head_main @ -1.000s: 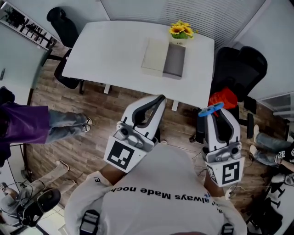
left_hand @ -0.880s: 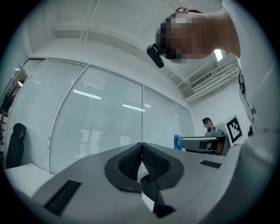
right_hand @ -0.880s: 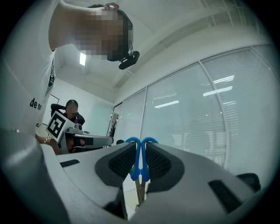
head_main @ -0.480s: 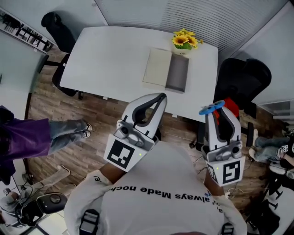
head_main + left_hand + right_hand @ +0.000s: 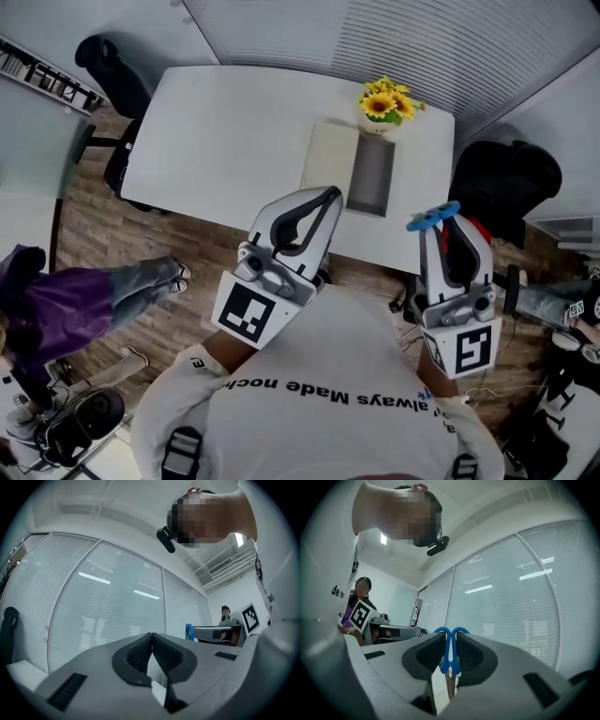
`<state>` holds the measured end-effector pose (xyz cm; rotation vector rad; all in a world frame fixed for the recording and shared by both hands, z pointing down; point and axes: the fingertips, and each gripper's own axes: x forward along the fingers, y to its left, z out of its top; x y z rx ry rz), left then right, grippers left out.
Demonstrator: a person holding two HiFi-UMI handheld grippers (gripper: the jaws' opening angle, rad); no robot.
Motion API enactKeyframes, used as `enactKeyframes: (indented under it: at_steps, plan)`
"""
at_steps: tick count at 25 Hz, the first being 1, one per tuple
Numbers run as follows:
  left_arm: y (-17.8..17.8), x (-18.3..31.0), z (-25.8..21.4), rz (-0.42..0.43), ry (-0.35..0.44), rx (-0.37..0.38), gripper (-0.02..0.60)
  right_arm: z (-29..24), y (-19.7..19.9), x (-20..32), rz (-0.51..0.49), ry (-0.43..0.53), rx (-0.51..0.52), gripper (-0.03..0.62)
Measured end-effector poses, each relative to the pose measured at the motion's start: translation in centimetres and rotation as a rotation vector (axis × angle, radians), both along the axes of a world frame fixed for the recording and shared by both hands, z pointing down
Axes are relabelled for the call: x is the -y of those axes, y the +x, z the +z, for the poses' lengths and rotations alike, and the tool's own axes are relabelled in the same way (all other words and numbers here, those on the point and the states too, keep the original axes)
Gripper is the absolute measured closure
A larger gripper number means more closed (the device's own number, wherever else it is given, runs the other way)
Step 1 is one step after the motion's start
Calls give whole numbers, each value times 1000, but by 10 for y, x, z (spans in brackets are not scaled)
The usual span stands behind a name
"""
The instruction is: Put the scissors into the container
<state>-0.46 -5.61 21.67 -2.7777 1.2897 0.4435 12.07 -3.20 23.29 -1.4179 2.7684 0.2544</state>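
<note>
Blind-walled office, wood floor. The white table [image 5: 234, 122] stood ahead, well apart from both grippers. The grey container [image 5: 371, 176] sat near its near edge, flowers [image 5: 386, 101] just beyond it. My right gripper [image 5: 448, 230] clamped the blue scissors [image 5: 431, 218], handle loops poking past the tips. My left gripper [image 5: 323, 202] was closed and empty. My judgement: approach over the near rim, lower flat, then release, staying clear of the flowers and the black chair [image 5: 506, 178] on the right.

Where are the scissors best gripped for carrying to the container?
At the blue handles, with the pads closing on their outer sides, as the right gripper holds the scissors now. The closed loops probably give a thicker, surer hold than the thin metal blades.
</note>
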Motion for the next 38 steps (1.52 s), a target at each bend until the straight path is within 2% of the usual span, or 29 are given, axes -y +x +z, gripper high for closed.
enactKeyframes:
  at_steps: [6,13,38]
  plan:
    - [-6,23,0,10,-4,0,561,-3,-6,22,8,1,-3,515]
    - [-31,52,10,30,-28,-8,561,8,-34,48,17,-29,-16,516]
    - [-1,48,11,78,-13,-9,561,9,-8,41,55,-25,-34,515]
